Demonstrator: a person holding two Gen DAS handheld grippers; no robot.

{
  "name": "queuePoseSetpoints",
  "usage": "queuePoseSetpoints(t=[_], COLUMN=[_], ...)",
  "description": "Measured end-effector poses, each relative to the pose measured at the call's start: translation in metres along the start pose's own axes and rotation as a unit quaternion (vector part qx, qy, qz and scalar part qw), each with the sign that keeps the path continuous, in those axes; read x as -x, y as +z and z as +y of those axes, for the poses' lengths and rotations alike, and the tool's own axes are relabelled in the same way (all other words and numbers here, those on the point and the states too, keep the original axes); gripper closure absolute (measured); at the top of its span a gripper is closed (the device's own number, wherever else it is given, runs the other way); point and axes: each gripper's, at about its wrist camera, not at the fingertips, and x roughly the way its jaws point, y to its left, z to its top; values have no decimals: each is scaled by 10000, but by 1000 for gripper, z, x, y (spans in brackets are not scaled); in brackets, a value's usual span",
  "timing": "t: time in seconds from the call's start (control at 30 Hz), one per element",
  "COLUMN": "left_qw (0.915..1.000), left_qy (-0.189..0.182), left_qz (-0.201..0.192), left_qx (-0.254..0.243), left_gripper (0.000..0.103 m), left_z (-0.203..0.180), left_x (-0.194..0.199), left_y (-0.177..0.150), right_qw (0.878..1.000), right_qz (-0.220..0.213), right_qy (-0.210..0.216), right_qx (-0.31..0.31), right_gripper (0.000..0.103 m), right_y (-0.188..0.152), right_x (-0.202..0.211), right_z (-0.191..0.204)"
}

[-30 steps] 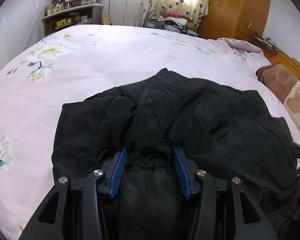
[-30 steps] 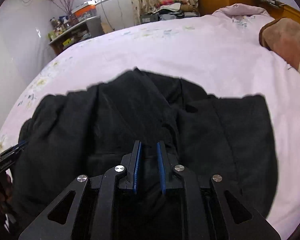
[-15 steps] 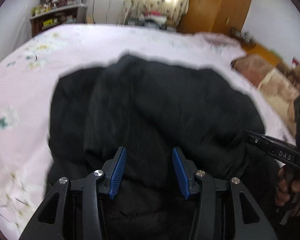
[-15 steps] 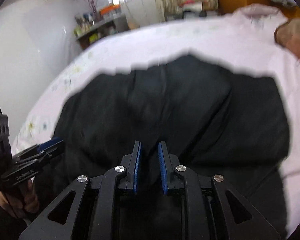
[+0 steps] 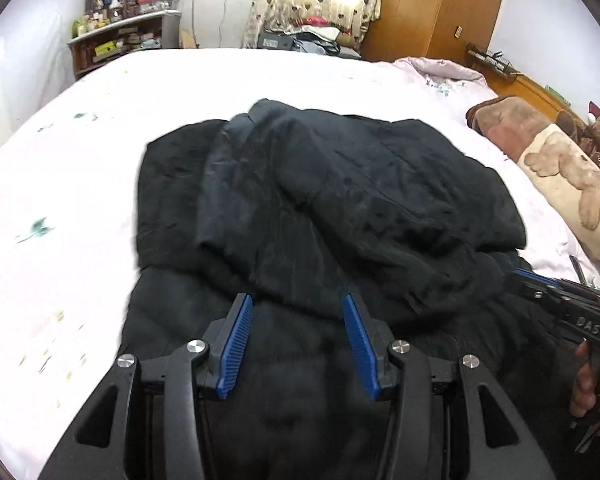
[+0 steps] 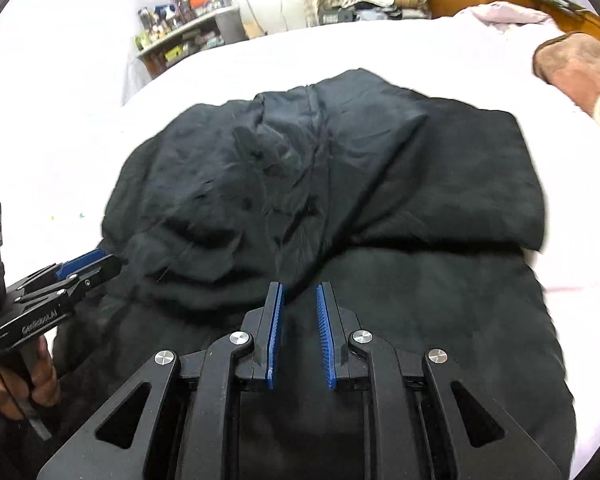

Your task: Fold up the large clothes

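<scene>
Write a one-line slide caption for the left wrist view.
Open left gripper poised over a partly folded black coat on a pale bedsheet.

Our left gripper point(image 5: 296, 300) is a black frame with triangular cut-outs and four round silver screws, and its fingers point(image 5: 236, 344) carry ribbed blue pads. Our right gripper point(image 6: 300, 292) is built alike: black linkage, silver screws, blue toothed pads point(image 6: 276, 332). White lettering runs along each tool's side. A thin black cable trails by our left hand point(image 6: 16, 388), bare-skinned on the black handle; our right hand point(image 5: 592, 384) is bare too.
</scene>
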Motion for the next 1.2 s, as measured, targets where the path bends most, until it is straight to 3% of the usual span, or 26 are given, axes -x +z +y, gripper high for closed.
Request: queuePoseSetpoints(t=[0.13,0.37,0.57,0.83,0.97,1.2], left_qw=[9999,9992,9989,9978,9975,9972], left_qy=[22,16,76,339,431,515], left_qz=[-115,-355,-400,-468,-424,-253], left_qx=[87,158,223,311,370,486], left_gripper=[53,43,42,37,36,32], left_z=[-2,-5,4,18,25,41], left_x=[39,98,128,145,142,129], left_y=[-16,-45,-69,-87,-96,-104], right_qw=[9998,9993,9987,9978,9970,9946], right_qz=[-199,-368,-473,-563,-599,-577], right_qy=[7,-72,-88,-128,-160,-330], right_qx=[-82,-84,-177,-330,-464,-796], right_gripper=[69,65,60,59,49,49], right_y=[-28,-69,-90,-112,-120,-126], right_x=[51,107,129,146,151,149], right_z=[-1,7,7,-4,-17,-47])
